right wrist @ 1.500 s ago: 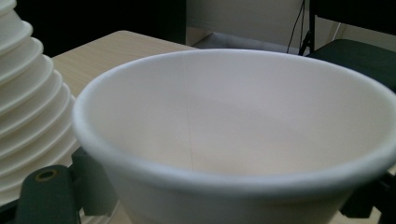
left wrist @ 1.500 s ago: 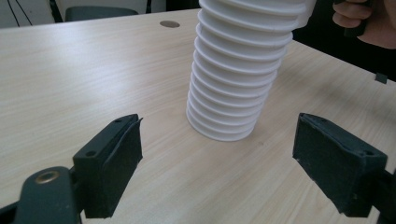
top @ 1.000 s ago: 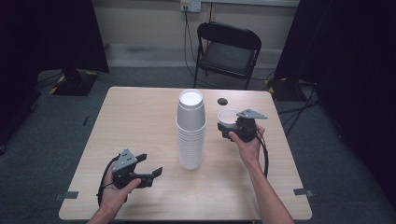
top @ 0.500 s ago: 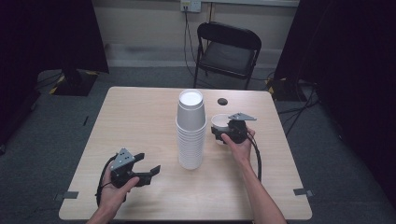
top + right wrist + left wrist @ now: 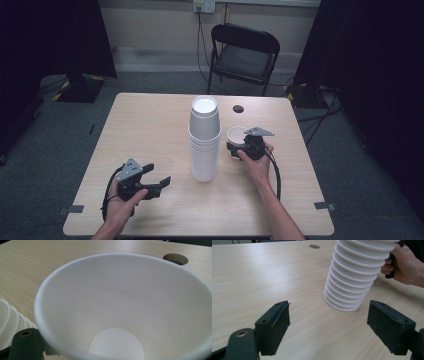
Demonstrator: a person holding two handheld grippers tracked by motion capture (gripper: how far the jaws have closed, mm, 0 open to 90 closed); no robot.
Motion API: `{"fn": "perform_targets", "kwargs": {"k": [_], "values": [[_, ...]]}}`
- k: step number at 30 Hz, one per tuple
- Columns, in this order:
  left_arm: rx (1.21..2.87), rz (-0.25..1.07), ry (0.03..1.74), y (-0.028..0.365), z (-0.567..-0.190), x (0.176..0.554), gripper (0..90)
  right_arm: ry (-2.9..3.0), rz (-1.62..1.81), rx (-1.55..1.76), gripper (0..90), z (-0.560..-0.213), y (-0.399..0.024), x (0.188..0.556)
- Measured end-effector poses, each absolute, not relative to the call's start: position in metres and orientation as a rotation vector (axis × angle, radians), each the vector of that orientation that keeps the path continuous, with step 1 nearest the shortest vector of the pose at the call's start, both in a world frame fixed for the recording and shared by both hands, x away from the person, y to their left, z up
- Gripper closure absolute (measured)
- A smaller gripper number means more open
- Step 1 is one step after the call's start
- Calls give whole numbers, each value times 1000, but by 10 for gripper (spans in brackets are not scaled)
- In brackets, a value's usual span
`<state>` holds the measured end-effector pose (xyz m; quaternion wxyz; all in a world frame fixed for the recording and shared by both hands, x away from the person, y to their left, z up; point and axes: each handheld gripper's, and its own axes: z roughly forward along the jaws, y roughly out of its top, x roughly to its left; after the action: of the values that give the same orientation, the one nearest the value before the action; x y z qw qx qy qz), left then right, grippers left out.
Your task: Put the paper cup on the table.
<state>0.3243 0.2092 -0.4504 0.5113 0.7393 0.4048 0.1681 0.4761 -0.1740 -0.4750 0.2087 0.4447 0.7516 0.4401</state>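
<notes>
The right hand-held gripper (image 5: 239, 148) pinches a single white cup (image 5: 235, 135), mouth up, just beside the inverted cup stack (image 5: 204, 140). Best to lower it level onto the table (image 5: 150, 125) before letting go. The left hand-held gripper (image 5: 159, 184) rests spread, well clear.

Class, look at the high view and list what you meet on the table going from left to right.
Left gripper → cup stack → single cup → right gripper, holding that cup.
</notes>
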Motion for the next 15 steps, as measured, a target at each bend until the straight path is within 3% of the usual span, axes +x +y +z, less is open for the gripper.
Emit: {"fn": "perform_targets", "kwargs": {"k": [15], "values": [[1765,384,964,210,-450,324,182,2141,1138,1211,148,-475,-174,467]]}}
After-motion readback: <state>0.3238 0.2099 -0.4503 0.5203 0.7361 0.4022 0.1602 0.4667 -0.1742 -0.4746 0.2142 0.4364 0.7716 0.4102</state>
